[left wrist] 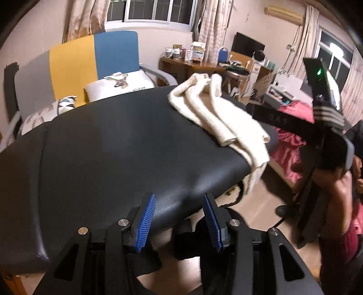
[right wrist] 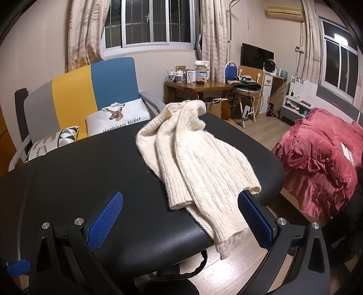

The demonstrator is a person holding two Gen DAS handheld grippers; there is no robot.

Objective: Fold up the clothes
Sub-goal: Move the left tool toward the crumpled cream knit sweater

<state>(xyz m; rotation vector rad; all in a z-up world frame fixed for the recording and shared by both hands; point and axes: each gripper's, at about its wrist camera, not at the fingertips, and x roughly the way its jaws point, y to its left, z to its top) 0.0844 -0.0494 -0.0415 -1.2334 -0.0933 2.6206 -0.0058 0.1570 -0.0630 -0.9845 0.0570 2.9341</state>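
Cream knit sweater [right wrist: 195,158] lies bunched along the counter's [right wrist: 90,163] right edge, hem overhanging the near corner; the right tool [right wrist: 179,217], jaws apart and empty, is nearer than the left tool [left wrist: 178,223], likewise apart.

A lived-in home bedroom: a bed with a ruffled pink quilt [right wrist: 317,158] at the right, a colour-block sofa [right wrist: 90,95] with printed cushions [right wrist: 118,118], curtained windows [right wrist: 149,22], a cluttered wooden desk [right wrist: 199,87], a monitor [right wrist: 256,55] and a wall air conditioner [right wrist: 284,11] at the far side
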